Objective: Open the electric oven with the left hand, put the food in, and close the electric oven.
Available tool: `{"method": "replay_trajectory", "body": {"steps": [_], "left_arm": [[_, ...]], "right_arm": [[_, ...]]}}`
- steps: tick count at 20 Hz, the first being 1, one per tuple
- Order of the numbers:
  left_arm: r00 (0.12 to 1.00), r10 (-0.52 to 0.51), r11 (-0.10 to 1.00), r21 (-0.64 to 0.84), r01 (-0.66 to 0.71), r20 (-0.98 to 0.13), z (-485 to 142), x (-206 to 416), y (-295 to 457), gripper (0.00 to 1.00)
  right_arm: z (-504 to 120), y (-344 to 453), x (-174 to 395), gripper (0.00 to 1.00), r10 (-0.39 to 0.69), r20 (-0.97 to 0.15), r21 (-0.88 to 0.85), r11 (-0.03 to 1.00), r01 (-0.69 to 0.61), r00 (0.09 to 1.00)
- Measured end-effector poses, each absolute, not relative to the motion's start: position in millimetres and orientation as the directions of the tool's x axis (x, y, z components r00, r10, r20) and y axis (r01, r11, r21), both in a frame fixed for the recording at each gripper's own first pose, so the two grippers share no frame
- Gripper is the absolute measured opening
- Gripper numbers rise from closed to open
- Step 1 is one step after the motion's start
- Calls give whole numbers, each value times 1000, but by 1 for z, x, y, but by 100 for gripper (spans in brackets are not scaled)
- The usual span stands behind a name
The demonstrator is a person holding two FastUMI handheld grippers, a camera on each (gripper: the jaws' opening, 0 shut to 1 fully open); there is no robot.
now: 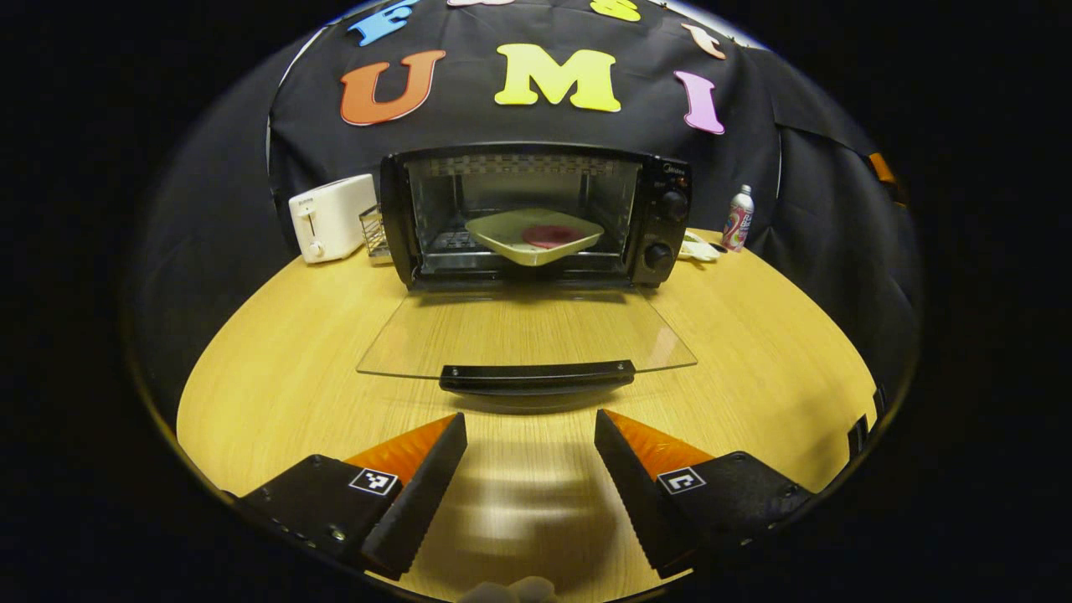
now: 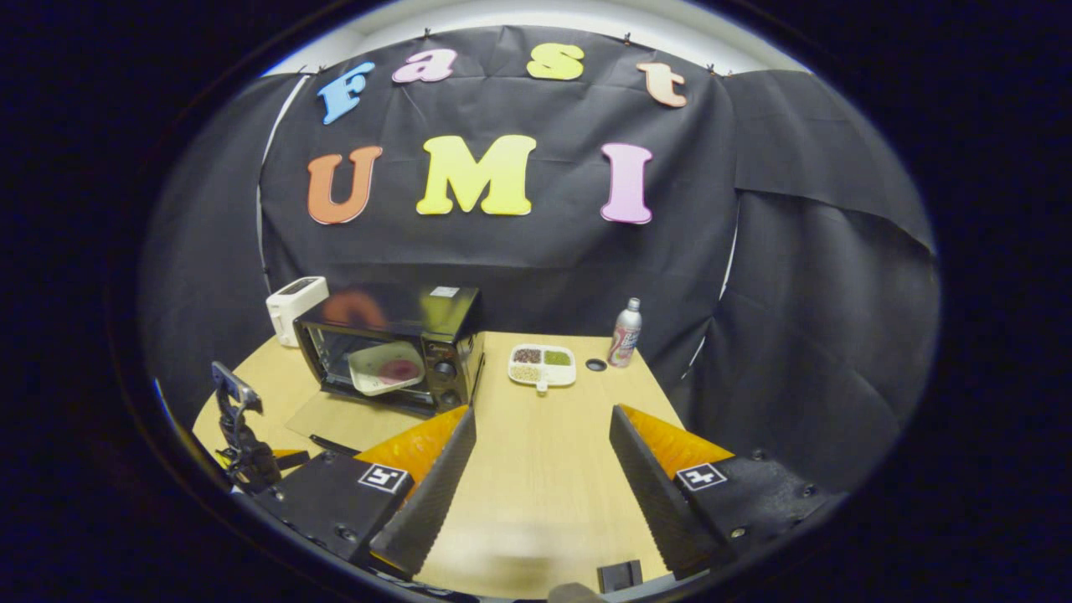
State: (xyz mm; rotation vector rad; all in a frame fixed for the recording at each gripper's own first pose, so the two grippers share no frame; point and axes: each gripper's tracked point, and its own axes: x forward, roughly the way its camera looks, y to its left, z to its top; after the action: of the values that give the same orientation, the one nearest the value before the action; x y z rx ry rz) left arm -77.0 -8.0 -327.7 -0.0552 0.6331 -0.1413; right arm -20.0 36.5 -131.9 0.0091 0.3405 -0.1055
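Both my grippers — left (image 1: pixel 530 427), right (image 2: pixel 542 423) — gape wide, empty; oven (image 1: pixel 536 213) door (image 1: pixel 526 335) down flat, plate (image 1: pixel 534 235) of food inside.

We see a light wooden bench (image 1: pixel 276 360). On it stand a black electric oven (image 1: pixel 536 213) at the back, a white toaster (image 1: pixel 332 218) to its left, a small wire rack (image 1: pixel 374 232) between them, and on the oven's other side a white divided dish (image 2: pixel 542 366) and a spray can (image 1: pixel 738 219).
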Motion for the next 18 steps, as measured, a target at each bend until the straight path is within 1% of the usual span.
{"method": "replay_trajectory", "body": {"steps": [1,2,3,7,8,9,10,11,13,14,15,16,18], "left_arm": [[795,-147,989,-93,114,-589,-331,-75,-9,96],[792,-146,989,-89,116,-593,-338,-72,-11,96],[787,-146,989,-86,119,-599,-342,-69,-14,96],[779,-134,991,-65,119,-613,-355,-60,-16,96],[785,-135,990,-62,123,-605,-355,-55,-17,100],[781,-131,991,-64,117,-611,-356,-54,-17,100],[783,-131,991,-71,111,-608,-354,-52,-18,96],[777,-132,991,-79,105,-616,-355,-53,-17,96],[773,-135,991,-89,102,-620,-354,-53,-17,97],[772,-139,990,-95,102,-620,-352,-52,-18,97],[775,-139,990,-94,103,-616,-349,-53,-19,97],[777,-140,990,-94,104,-614,-346,-53,-20,97],[781,-140,990,-95,103,-608,-338,-50,-21,97]], "right_arm": [[-132,36,-20,96,-105,-336,-11,994,107,936],[-133,34,-19,100,-107,-340,-13,994,109,934],[-133,34,-19,96,-109,-344,-13,994,111,933],[-131,32,-16,96,-118,-338,-46,993,108,934],[-132,34,-15,96,-114,-339,-52,993,102,934],[-132,36,-14,100,-109,-344,-50,994,98,933],[-132,36,-11,96,-105,-343,-45,994,96,934],[-131,37,-9,96,-105,-343,-47,994,95,933],[-130,40,-7,96,-98,-340,-48,995,87,935],[-132,42,-6,100,-91,-341,-43,996,82,936],[-132,44,-5,100,-88,-342,-41,996,79,935],[-132,44,-4,96,-85,-342,-39,996,76,936],[-133,44,-3,96,-79,-344,-31,997,73,936]]}}
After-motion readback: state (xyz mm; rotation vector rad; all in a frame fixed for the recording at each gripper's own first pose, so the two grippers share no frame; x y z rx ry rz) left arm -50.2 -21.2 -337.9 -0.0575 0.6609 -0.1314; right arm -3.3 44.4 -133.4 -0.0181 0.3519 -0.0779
